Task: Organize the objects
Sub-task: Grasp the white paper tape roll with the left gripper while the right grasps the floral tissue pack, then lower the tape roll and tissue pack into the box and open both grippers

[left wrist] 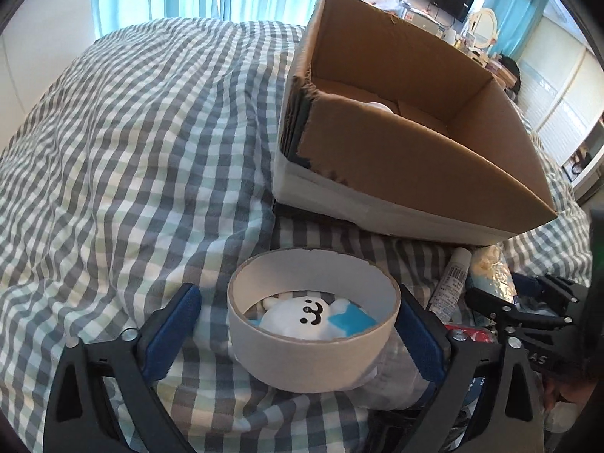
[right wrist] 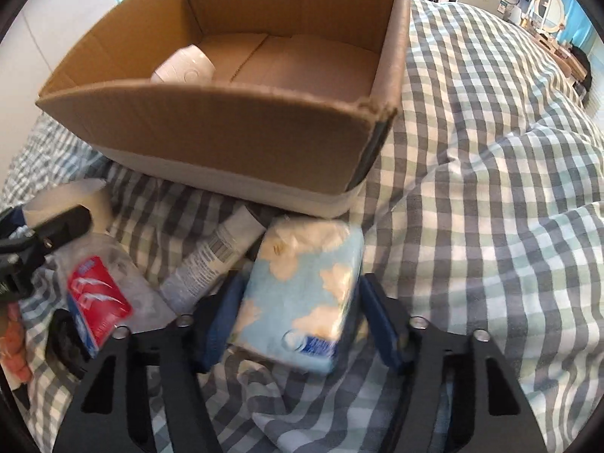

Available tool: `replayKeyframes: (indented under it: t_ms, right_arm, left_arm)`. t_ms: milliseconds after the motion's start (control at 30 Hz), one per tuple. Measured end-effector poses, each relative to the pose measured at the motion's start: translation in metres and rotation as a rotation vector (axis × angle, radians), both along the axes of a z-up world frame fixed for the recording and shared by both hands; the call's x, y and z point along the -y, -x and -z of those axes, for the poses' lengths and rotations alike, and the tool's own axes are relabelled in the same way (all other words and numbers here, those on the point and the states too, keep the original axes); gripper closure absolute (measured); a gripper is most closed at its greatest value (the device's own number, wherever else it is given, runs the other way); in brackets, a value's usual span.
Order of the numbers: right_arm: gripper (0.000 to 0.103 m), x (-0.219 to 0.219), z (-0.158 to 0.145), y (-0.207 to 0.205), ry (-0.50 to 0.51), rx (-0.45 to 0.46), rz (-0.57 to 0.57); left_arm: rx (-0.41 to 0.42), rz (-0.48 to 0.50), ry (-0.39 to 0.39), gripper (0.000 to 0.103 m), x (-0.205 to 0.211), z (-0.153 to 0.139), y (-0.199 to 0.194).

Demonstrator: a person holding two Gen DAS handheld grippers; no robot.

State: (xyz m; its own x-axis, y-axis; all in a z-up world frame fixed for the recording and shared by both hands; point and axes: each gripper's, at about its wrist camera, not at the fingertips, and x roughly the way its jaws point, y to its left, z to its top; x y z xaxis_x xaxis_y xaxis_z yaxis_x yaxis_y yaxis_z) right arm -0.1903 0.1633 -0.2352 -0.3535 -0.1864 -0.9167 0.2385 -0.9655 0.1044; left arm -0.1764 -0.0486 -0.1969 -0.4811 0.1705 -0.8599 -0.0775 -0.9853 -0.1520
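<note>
The left gripper (left wrist: pixel 298 324) stood spread around a white cardboard ring (left wrist: pixel 313 324) on the bed (left wrist: pixel 132 132), its blue pads either side of the wall, the left one clearly apart from it; through the ring showed a white plush toy (left wrist: pixel 313 311). The ring looked light and thin-walled, likely to buckle if squeezed hard, so a gentle pinch across the wall seemed best. The right gripper (right wrist: pixel 298 321) bracketed a soft tissue pack (right wrist: pixel 302 298), pads near its sides; whether they pressed it I cannot tell. It would probably give and slip, so its middle suited holding. Beyond lay a tube (right wrist: pixel 211 260) and the cardboard box (right wrist: pixel 234 132).
</note>
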Motion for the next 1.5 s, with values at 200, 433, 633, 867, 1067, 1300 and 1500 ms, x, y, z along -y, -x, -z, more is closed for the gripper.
replayKeyframes:
  t_ms: [200,433,633,867,1067,1300,1500]
  right_arm:
    - [0.049,0.002,-0.004,-0.014,-0.040,-0.033,-0.018]
    - [0.050,0.000,-0.017,-0.036,-0.033,-0.092,-0.036]
    - [0.050,-0.004,-0.035,-0.059,-0.015,-0.143,-0.050]
    - [0.050,-0.023,-0.073,-0.070,0.048,-0.217,-0.043]
    - [0.050,-0.011,-0.104,-0.065,0.074,-0.267,-0.059]
    - [0.050,-0.008,-0.141,-0.080,0.109,-0.335,-0.084]
    - [0.050,-0.013,-0.183,-0.075,0.140,-0.400,-0.076]
  left_arm:
    - [-0.064,0.026,0.032,0.022,-0.008,-0.013,-0.021]
    - [-0.094,0.017,0.063,0.022,-0.006,-0.023,-0.039]
    - [-0.108,0.013,0.112,0.022,-0.008,-0.035,-0.051]
    - [-0.055,-0.010,0.093,0.023,-0.004,-0.055,-0.054]
    - [-0.081,-0.013,0.061,0.023,-0.005,-0.080,-0.072]
    - [-0.161,0.014,0.090,0.023,-0.018,-0.118,-0.082]
    - [-0.255,0.073,0.127,0.023,-0.036,-0.170,-0.066]
